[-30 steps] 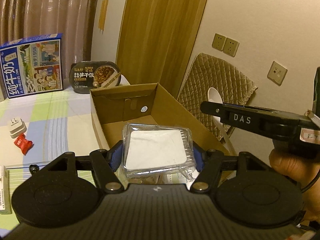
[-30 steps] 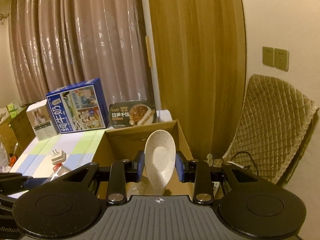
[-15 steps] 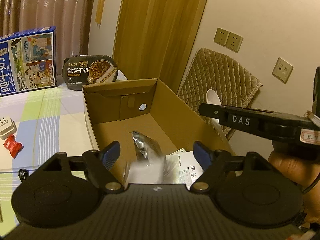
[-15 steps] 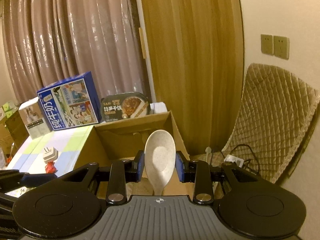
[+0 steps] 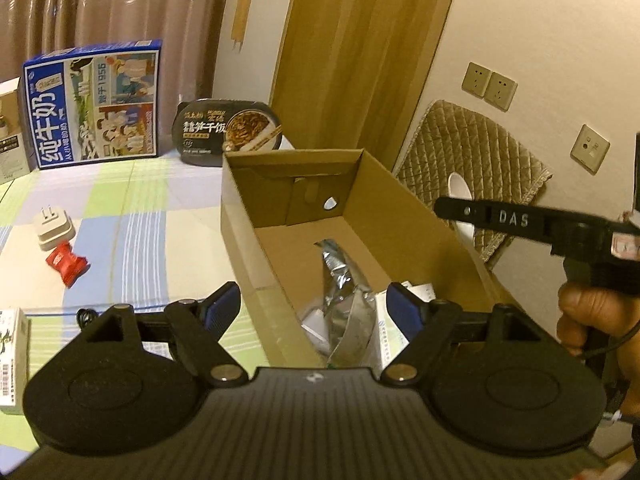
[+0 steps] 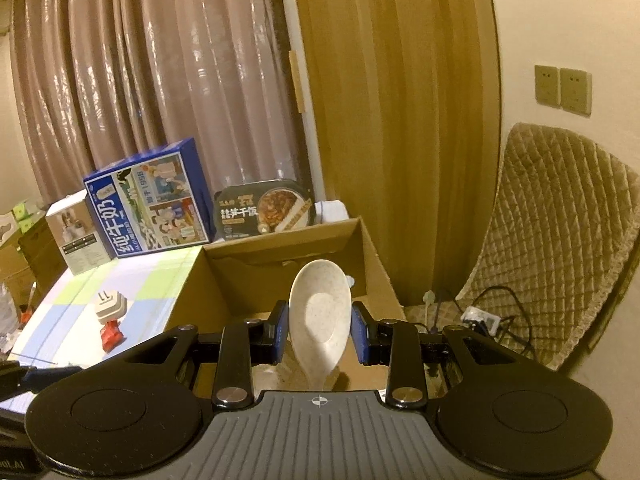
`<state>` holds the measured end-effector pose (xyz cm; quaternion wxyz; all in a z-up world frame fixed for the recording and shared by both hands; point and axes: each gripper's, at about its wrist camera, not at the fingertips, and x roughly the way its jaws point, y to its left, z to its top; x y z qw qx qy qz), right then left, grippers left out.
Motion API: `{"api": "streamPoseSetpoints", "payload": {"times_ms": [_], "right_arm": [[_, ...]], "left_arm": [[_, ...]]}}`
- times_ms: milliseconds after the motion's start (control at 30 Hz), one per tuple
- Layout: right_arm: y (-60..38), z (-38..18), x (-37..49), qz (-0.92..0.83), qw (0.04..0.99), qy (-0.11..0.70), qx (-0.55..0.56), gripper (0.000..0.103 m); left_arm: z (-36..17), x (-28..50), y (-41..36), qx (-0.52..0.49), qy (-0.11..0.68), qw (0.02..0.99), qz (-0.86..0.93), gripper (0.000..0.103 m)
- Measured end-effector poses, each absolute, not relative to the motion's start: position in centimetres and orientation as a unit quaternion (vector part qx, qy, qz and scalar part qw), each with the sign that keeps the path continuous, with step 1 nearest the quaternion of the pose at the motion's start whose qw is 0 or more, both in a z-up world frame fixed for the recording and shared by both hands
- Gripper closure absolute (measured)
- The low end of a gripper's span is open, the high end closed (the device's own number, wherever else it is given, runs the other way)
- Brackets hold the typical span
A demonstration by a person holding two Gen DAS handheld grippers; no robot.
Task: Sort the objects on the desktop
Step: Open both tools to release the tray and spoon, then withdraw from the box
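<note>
Partway through, judging by the layout. Nearest, left gripper spread and empty at 6 o'clock, tilted down over the cardboard box; foil packet already inside with some papers. Right gripper pinching the pale spoon, bowl upward, angled toward the box at 12 o'clock, not yet dropped. Farther, at 9 o'clock, white plug and red item left on the checked cloth.

The spoon handle's end is hidden behind the right gripper body
</note>
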<state>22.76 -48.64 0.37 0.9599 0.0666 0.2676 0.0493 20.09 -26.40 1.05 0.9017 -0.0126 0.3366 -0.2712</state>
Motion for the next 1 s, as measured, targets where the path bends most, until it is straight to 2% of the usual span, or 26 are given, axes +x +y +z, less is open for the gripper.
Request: {"api": "streamPoseSetpoints", "payload": {"times_ms": [200,233,300,767,1000], "right_arm": [[-48.0,0.3,23.3,0.069,0.958,0.264,0.083,0.071],[-48.0,0.3,23.4,0.068,0.958,0.266,0.084,0.06],[-48.0,0.3,23.4,0.067,0.959,0.263,0.085,0.045],[-47.7,-0.2,18.4,0.057,0.953,0.273,0.119,0.043],[-45.7,0.6,13.6,0.061,0.951,0.269,0.136,0.035]], "left_arm": [[0.6,20.0,-25.7,-0.017,0.342,0.901,-0.265,0.027],[0.6,20.0,-25.6,-0.018,0.343,0.901,-0.264,0.027],[0.5,20.0,-25.4,-0.019,0.343,0.902,-0.263,0.027],[0.3,18.3,-22.2,-0.036,0.347,0.906,-0.241,0.025],[0.4,16.0,-19.7,-0.034,0.35,0.909,-0.226,0.023]]}}
